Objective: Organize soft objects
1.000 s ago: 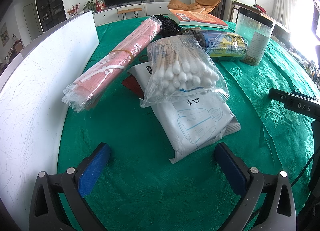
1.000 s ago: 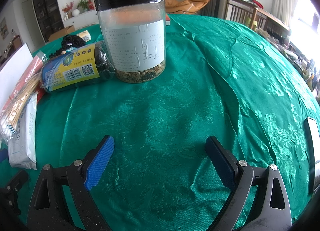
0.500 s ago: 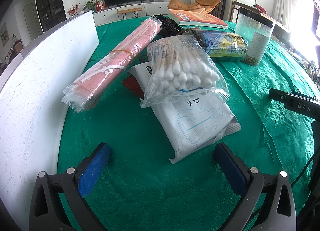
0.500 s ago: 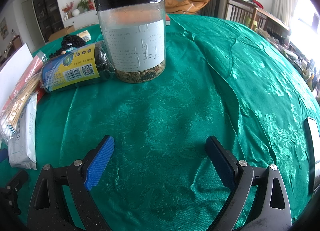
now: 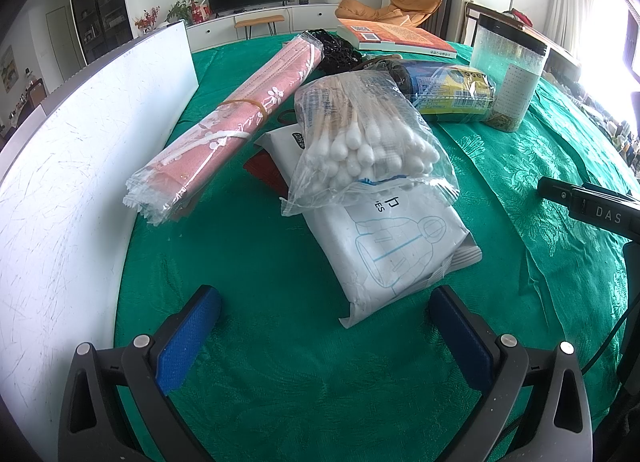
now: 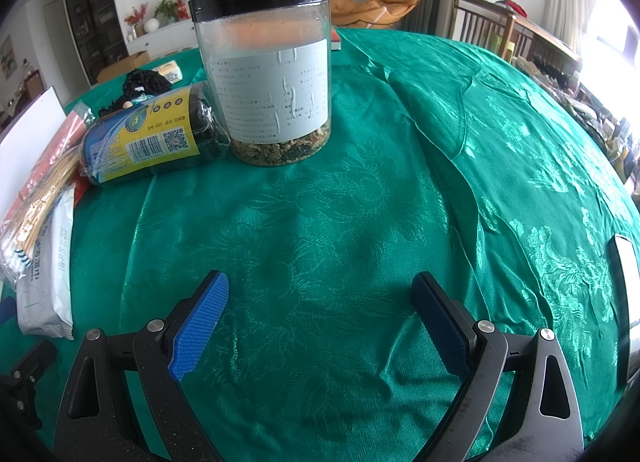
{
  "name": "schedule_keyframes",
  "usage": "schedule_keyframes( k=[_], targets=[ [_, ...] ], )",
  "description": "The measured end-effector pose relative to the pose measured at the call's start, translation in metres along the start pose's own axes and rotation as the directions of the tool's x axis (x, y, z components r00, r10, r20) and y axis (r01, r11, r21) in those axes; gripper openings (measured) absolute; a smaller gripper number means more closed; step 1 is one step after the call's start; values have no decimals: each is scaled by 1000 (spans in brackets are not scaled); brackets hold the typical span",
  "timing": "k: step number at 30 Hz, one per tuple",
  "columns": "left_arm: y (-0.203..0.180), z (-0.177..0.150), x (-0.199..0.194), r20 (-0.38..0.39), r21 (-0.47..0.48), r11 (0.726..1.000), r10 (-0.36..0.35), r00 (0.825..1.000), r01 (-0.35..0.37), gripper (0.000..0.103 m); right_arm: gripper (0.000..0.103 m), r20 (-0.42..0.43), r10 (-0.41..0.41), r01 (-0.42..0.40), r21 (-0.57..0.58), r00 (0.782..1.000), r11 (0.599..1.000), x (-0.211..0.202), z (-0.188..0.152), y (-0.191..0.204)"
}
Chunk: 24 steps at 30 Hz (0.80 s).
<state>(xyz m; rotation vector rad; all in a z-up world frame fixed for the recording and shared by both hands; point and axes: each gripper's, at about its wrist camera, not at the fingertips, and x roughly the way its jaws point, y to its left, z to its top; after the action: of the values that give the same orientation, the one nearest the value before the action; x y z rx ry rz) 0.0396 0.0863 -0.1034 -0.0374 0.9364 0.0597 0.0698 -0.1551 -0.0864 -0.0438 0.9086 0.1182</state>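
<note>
Nothing is seen to have moved since the earlier frames: both grippers are held where they were, and the packets lie as before on the green patterned tablecloth (image 5: 256,262).

Left gripper (image 5: 326,326) is held low over the cloth, level and pointed forward, its blue-padded fingers (image 5: 188,338) spread wide with nothing between them. Just ahead of it lies the flat white plastic packet printed with a blue garment outline (image 5: 396,246), and on the far part of that packet rests the clear bag of cotton swabs (image 5: 360,141). Beside these, to the left, the long pink floral roll in clear wrap (image 5: 232,121) is laid near the white board (image 5: 80,149).

Both packets are judged light, soft and slippery in their film. The white packet would best be taken across its near, free end; the swab bag would likely slide off if the packet were lifted, so the bag might be pinched first at its bulging middle, gently.

Right gripper (image 6: 320,318) is likewise held low and level with its fingers apart and empty, over bare cloth, well short of the clear jar with the black lid (image 6: 272,73) and the dark roll with the yellow label (image 6: 152,141).
</note>
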Motion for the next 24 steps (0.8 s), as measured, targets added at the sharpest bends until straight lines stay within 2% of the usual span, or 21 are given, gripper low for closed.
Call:
schedule_keyframes(
  k=[24],
  targets=[
    [0, 0, 0, 0, -1, 1000, 1, 1000, -1, 103, 95, 0, -3, 3, 0, 1000, 1000, 0, 1, 0]
  ],
)
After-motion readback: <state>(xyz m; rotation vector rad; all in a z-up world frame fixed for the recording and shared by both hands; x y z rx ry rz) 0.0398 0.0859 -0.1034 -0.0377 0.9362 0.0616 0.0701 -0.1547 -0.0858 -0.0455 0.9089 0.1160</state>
